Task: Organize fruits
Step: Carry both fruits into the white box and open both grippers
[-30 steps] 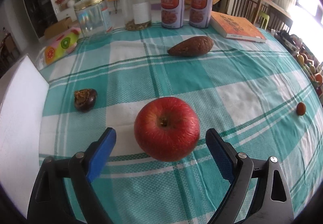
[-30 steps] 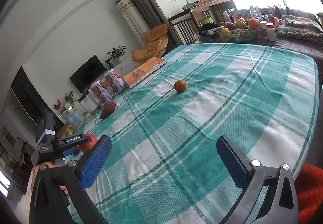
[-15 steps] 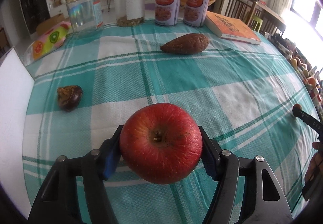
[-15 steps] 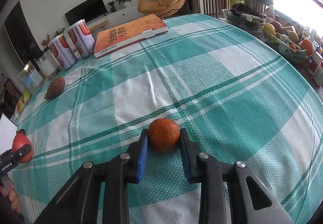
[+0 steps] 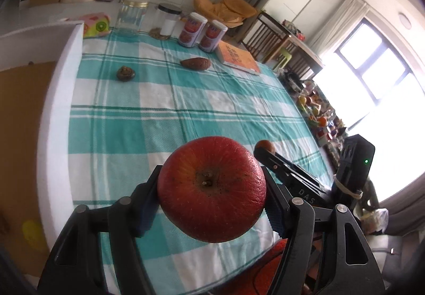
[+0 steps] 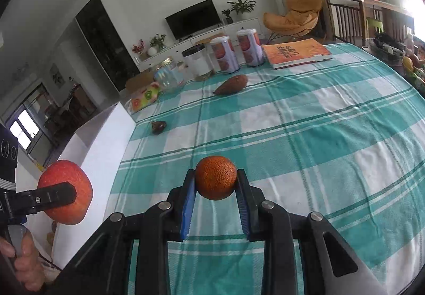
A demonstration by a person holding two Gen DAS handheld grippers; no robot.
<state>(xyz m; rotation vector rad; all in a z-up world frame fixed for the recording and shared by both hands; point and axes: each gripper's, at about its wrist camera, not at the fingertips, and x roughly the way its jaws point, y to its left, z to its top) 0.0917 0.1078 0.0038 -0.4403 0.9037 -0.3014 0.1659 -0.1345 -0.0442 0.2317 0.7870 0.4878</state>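
The left gripper [image 5: 212, 204] clamps a big red apple [image 5: 211, 188], glossy, faintly streaked, its brown stem dimple facing the camera; the blue ribbed pads press both flanks and the fruit hangs above the near edge of the tablecloth [image 5: 164, 114]. The right gripper [image 6: 215, 188] pinches a small orange [image 6: 215, 178], round, with pitted matte peel, held between its blue pads above the cloth's near part. In the right wrist view the apple shows again at the left, by the tall white box [image 6: 106, 151], whose smooth wall stands along the table's left edge; a cardboard-brown inside shows in the left wrist view.

The cloth is a woven teal-and-white check with thin green lines, lightly creased. On it lie a dark, wrinkled round fruit [image 5: 125, 73] near the box side and a tapered brown, rough-skinned fruit [image 5: 195, 64] toward the far edge. Along that far edge stand a clear glass jar [image 5: 131, 16], a second jar with a white label [image 5: 166, 22], two printed tins [image 5: 203, 33], an orange book [image 5: 237, 57], and a fruit-patterned soft pack [image 5: 97, 25] at the far left corner.

Beyond are a television, potted plants, a yellow chair, grey curtains and a bright window. A hand [image 6: 20, 260] grips the left tool's handle; both grippers tilt downward.
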